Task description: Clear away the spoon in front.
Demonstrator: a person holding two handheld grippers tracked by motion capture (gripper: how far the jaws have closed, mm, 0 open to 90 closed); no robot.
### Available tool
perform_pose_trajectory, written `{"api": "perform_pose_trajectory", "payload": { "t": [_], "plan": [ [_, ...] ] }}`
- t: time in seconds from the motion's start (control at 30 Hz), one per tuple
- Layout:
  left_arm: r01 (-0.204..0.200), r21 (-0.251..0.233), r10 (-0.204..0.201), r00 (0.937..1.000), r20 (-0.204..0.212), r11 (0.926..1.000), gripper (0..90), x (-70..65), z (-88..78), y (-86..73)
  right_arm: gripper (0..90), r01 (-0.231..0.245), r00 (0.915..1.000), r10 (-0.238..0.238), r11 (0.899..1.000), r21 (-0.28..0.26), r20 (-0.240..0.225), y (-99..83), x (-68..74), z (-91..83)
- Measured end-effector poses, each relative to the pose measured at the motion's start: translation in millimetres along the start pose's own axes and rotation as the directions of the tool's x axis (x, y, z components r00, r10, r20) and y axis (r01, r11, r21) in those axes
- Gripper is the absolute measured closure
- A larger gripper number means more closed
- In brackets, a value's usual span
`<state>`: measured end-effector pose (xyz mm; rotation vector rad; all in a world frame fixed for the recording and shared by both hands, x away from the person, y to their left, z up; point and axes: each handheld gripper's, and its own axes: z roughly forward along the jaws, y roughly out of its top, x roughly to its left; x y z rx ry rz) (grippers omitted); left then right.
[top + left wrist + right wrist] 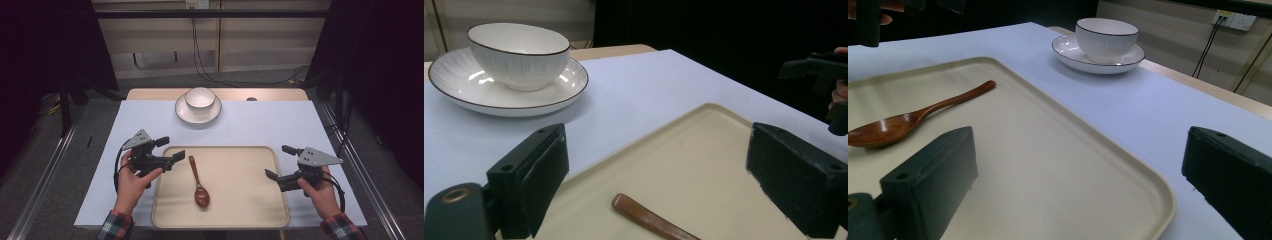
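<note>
One wooden spoon [198,183], glossy reddish-brown with a slim handle and an oval bowl, is lying loose on the left half of a beige tray [250,205], its handle pointing away from the person. In the left gripper view the spoon's bowl is cut off by the bottom edge. The tray is one piece, matt, rectangular with rounded corners and a low raised rim, and it is resting on a pale blue table covering [280,125].

One white ceramic bowl [200,98], finely ribbed with a thin dark rim line, is sitting in one matching saucer [186,114] at the far middle of the table, well apart from the tray. The bowl's inside is hard to make out from the gripper views.

Two grippers are hovering at the tray's short edges. The left gripper [171,150], black with blocky matt jaws, is standing wide apart just beside the spoon's handle tip, with nothing pressed between the pads. The right gripper [281,161] is likewise holding its jaws wide over the tray's right edge, gripping nothing, well apart from the spoon. Both plaid sleeves are cut off at the bottom of the high view.
</note>
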<state>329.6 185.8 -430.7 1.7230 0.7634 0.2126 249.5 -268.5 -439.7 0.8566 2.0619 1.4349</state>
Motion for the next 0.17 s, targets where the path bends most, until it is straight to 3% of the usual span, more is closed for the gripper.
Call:
{"api": "perform_pose_trajectory", "payload": {
  "t": [0.17],
  "plan": [
    [0.007,-0.007,-0.007,0.9997,0.024,1.0000,9.7,2.4,0.4,-1.0,1.1,0.004,1.0000,-0.004,1.000,0.001,0.000,-0.4,-0.6,0.4]
  ]
}}
